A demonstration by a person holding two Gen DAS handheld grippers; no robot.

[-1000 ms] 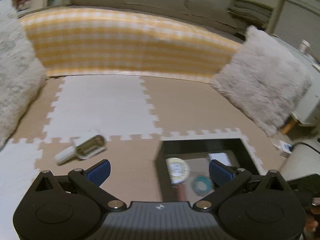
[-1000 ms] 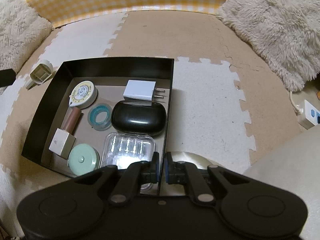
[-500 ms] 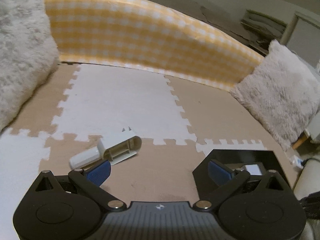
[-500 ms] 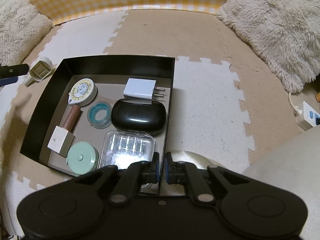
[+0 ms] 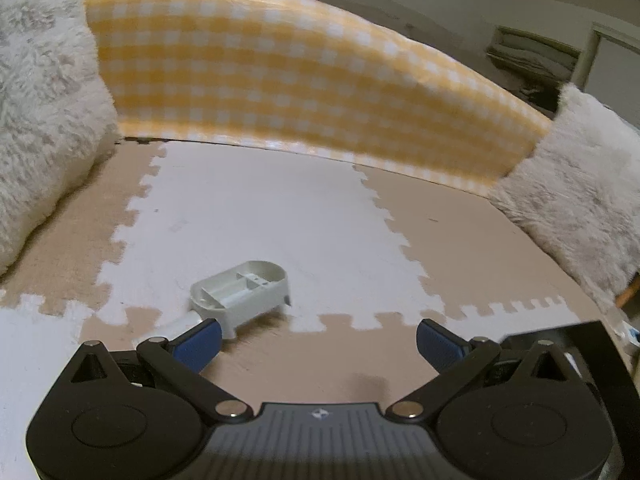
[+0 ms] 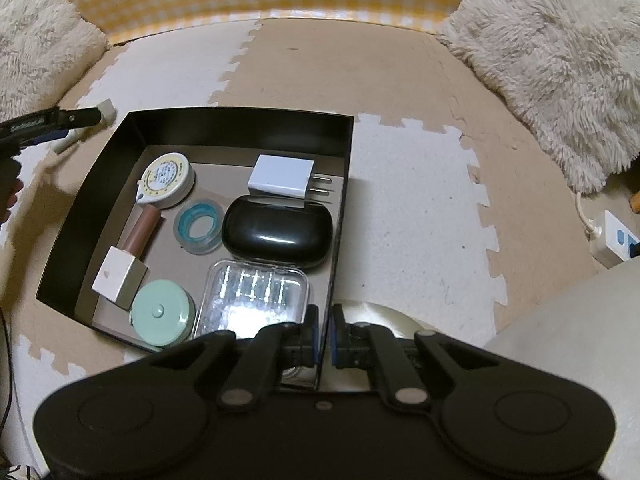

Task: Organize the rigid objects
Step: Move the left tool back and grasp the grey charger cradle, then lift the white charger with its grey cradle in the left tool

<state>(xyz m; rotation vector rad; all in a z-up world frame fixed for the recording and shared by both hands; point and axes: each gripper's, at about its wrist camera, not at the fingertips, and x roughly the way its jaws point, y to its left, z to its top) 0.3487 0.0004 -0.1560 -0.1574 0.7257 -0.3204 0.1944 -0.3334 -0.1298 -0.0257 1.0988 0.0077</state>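
Observation:
A white hollow plastic piece lies on the foam mat, just ahead of my left gripper, which is open and holds nothing. Its left pad sits right beside the piece's near end. In the right wrist view the same piece shows past the left gripper's finger, outside the black box. My right gripper is shut on the box's near right wall. Inside lie a tape measure, a white charger, a black case and several small items.
Fluffy cushions flank the mat, and a yellow checked bolster closes the far side. A power strip with its cable lies on the floor at the right. The box's corner shows at the left wrist view's right edge.
My left gripper has swung left and sunk toward the white piece, which now lies close to its left pad. The box has slid to that view's right edge. The right gripper has not moved.

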